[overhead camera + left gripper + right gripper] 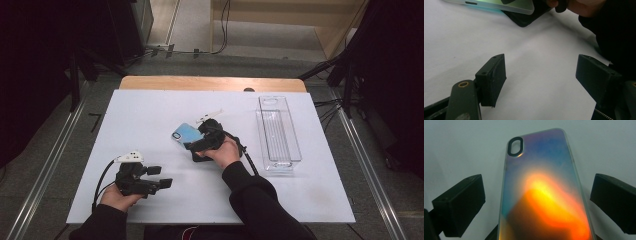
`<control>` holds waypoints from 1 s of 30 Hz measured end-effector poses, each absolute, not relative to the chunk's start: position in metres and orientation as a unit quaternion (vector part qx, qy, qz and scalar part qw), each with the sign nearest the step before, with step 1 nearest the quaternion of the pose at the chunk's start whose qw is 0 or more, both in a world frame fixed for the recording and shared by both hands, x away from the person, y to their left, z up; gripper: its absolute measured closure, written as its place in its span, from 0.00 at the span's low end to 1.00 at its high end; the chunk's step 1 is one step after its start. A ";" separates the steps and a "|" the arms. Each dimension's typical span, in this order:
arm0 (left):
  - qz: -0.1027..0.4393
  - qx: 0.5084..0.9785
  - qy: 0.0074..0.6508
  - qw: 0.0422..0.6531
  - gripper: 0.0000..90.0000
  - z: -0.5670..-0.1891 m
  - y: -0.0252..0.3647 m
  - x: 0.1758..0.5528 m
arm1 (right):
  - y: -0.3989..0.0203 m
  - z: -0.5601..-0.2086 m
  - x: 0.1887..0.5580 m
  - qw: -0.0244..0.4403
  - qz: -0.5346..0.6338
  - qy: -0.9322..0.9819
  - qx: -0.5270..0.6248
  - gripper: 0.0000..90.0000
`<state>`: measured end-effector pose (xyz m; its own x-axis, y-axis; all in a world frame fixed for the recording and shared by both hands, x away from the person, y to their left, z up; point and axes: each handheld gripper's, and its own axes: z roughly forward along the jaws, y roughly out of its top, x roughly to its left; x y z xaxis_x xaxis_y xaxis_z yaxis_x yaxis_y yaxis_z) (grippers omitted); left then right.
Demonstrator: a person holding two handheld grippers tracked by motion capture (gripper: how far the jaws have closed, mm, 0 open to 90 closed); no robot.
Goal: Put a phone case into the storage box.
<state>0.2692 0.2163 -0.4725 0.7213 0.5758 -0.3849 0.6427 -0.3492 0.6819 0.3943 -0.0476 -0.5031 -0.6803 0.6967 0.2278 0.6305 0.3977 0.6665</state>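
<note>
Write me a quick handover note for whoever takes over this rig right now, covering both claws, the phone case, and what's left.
Right claw: open, jaws standing either side of the phone case, neither pad touching it. The high view shows it at mid-table.
Left claw: open, holding nothing, near the front left of the white table.
Phone case: lying flat on the table, camera cutout at the end away from the right claw.
Clear bin: on the right side of the table, looks empty.
Done: right claw lined up over the case.
Left: close on the case and lift it; the clear bin is probably where it goes.
</note>
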 end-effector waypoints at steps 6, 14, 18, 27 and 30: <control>-0.039 0.821 0.371 0.433 0.27 -0.472 0.216 0.269 | -0.045 -0.508 0.395 0.048 0.372 0.839 0.395 0.00; -0.039 0.820 0.371 0.433 0.28 -0.472 0.216 0.269 | -0.041 -0.510 0.392 0.071 0.358 0.848 0.386 0.07; -0.039 0.820 0.372 0.433 0.28 -0.472 0.216 0.269 | -0.039 -0.511 0.391 0.079 0.353 0.851 0.382 0.08; -0.039 0.821 0.372 0.432 0.28 -0.472 0.216 0.269 | -0.039 -0.511 0.389 0.101 0.343 0.858 0.369 0.16; -0.039 0.820 0.373 0.433 0.28 -0.472 0.216 0.269 | -0.038 -0.510 0.389 0.100 0.341 0.859 0.368 0.16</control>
